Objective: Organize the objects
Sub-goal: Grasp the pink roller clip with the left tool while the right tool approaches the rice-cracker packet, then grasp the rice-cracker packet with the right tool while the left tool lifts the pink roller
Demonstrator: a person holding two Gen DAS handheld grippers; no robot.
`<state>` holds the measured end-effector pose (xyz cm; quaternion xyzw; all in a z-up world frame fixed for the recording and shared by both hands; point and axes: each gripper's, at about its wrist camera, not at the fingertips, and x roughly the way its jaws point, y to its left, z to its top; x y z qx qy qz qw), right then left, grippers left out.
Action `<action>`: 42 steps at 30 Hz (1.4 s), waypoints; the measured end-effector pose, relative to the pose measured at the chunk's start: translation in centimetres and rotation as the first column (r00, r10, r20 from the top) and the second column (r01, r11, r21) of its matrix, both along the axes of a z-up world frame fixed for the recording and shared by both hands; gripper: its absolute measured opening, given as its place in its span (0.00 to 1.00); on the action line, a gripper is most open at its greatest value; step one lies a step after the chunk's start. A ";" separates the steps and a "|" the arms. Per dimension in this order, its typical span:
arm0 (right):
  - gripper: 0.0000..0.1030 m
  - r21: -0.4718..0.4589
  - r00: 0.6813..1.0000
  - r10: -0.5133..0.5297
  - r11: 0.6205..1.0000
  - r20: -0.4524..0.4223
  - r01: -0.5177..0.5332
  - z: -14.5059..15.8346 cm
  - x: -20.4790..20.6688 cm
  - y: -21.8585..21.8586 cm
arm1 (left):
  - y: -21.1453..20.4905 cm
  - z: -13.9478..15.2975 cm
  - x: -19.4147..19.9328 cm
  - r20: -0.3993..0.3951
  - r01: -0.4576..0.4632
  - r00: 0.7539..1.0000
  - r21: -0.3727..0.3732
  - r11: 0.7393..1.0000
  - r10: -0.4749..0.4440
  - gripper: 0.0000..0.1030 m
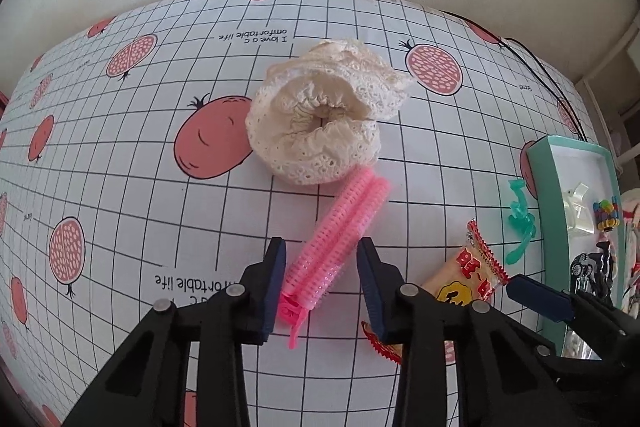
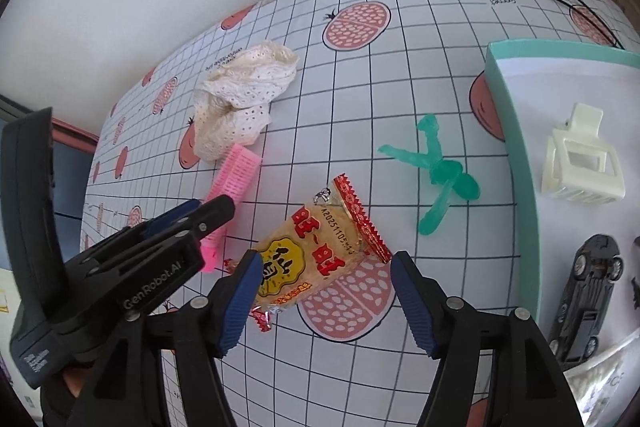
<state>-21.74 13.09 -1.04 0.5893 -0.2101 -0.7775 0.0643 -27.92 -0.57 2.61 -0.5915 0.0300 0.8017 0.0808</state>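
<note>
Nearest in the left wrist view, the left claw is spread open, its fingers set to either side of the pink hair roller, which lies flat on the counter. No contact between the pads and the roller can be confirmed; a gap shows on both sides. In the right wrist view, the right claw is likewise released, with the snack packet lying between its fingers, one corner just beside the left finger and nothing clamped.

The step in hand is judged to be a paired pick: both claws are placed around their targets and neither has been closed. For the next move, each claw would need to be lowered fully and closed across the narrow width of its object, the roller near its clip end, the packet across its crinkly body, which is likely to slip or buckle under pressure.

Further out, the green clip lies loose on the counter near the teal box, into which a white claw clip and a toy car are already placed. The box is judged to be the destination. Farthest away, the cream lace cloth is bunched just beyond the roller's far end, still to be sorted.
</note>
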 end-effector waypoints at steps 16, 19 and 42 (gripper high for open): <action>0.68 0.024 0.996 -0.022 0.999 -0.083 0.024 0.0 -1.8 -1.2 | -2.3 -0.2 0.3 0.055 -0.025 0.998 0.075 0.997 0.020 0.32; 0.68 0.051 0.997 -0.016 0.998 -0.079 0.021 0.4 -1.5 -0.9 | -2.0 -0.2 0.3 0.055 -0.032 0.998 0.081 0.996 0.028 0.32; 0.68 0.095 0.999 0.008 0.996 -0.033 -0.005 0.4 -0.6 -0.5 | -0.1 -0.1 0.6 0.053 -0.036 0.998 0.081 0.996 0.031 0.30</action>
